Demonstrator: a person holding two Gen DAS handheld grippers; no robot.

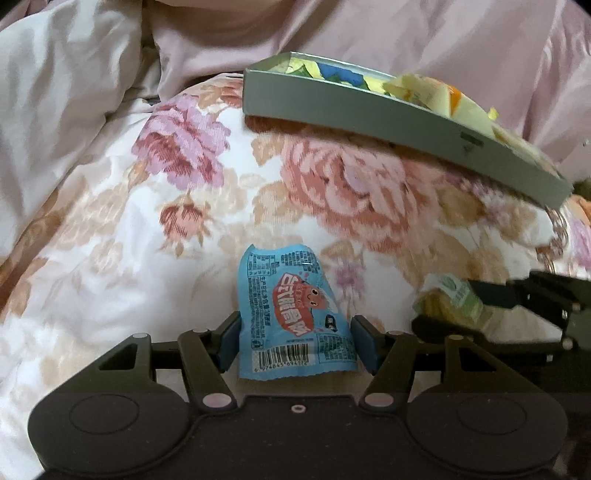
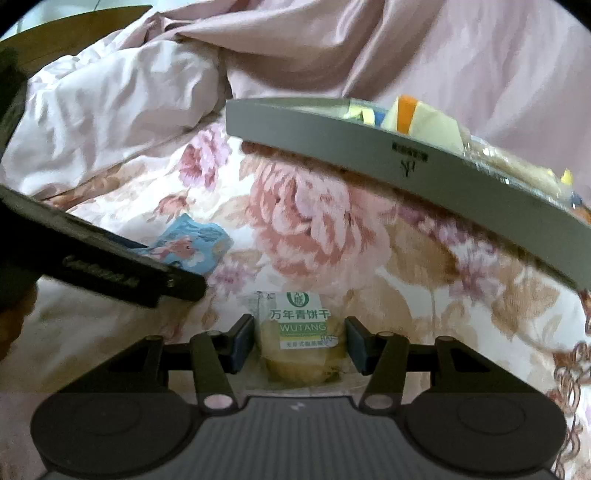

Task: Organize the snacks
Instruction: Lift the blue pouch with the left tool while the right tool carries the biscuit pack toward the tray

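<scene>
A blue snack packet point(image 1: 291, 306) with a red cartoon and a barcode stands between the blue pads of my left gripper point(image 1: 295, 325), which is shut on its two sides above the floral bedspread. My right gripper point(image 2: 299, 326) is shut on a clear biscuit packet point(image 2: 300, 347) with a green and white label. The left wrist view shows that packet point(image 1: 456, 295) at the right, in the right gripper point(image 1: 458, 310). In the right wrist view the blue packet point(image 2: 192, 247) shows behind a dark left finger point(image 2: 110, 266). A shallow grey box point(image 1: 369, 122) lies further back.
The grey box point(image 2: 332, 133) holds several yellow, blue and orange snack packets point(image 1: 424, 92) and sits tilted on the floral bedspread point(image 1: 332, 192). A crumpled pink quilt point(image 1: 74, 92) rises behind and to the left. A wooden surface point(image 2: 74, 22) shows at the far top left.
</scene>
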